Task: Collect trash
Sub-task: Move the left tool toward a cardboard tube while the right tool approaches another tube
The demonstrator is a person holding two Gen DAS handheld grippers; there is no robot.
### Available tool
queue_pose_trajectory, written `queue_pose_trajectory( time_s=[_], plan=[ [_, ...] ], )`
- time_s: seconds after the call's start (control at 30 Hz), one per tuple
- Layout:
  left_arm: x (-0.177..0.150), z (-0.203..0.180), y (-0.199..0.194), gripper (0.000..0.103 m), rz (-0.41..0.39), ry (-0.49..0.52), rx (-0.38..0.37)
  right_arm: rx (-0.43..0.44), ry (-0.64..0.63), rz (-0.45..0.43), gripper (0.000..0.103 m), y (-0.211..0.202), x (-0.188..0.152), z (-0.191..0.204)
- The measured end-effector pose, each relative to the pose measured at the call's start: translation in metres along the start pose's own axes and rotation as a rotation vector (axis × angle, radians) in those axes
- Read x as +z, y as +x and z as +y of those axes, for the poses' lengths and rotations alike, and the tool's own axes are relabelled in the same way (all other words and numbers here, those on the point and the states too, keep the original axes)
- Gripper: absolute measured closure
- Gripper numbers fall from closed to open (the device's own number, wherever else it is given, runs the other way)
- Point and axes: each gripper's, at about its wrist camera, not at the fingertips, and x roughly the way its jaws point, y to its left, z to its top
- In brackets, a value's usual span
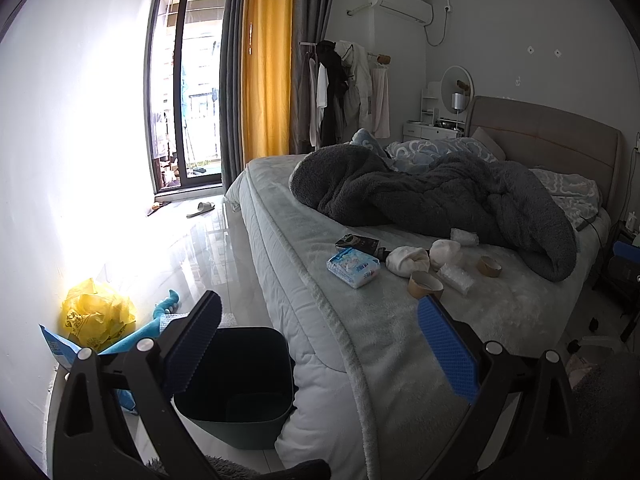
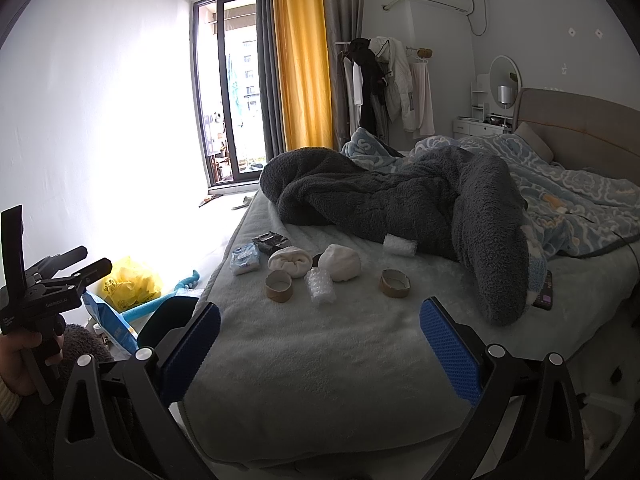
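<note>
Trash [image 2: 316,272] beyond both spread jaws

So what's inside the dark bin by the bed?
The dark bin looks empty in the left wrist view: only its bare inner walls and floor show. The left jaw covers its near-left corner.

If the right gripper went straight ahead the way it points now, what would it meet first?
Most likely the bubble wrap roll, lying nearest on the bed roughly midway ahead of the open right gripper, between two cardboard tape cores. Depth is uncertain; it may touch the bed cover first.
</note>
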Motion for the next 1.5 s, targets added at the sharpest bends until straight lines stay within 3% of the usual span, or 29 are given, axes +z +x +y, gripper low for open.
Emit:
queue_pose_trajectory(
  time_s=[0.3, 0.5, 0.8, 1.27, 1.5],
  plan=[
    [-0.003, -0.016, 0.001, 0.003, 0.013, 0.006, 0.05, -0.008, 0.016, 0.015, 0.002, 0.004, -0.002, 0.001],
    [0.013, -0.024, 0.005, 0.003, 0.015, 0.03, 0.032, -0.05, 0.016, 0.037, 0.002, 0.016, 0.0, -0.012],
    [0.026, -0.037, 0.041, 0.003, 0.032, 0.036, -0.01, -0.008, 0.05, 0.103, 0.002, 0.059, -0.003, -0.025],
    [0.017, -0.075, 0.105, 0.003, 0.113, 0.069, -0.154, -0.004, 0.038, 0.154, 0.002, 0.122, 0.007, -0.072],
    [0.006, -0.091, 0.138, 0.004, 0.203, 0.079, -0.217, 0.019, -0.001, 0.216, 0.002, 0.154, 0.002, -0.082]
  ],
)
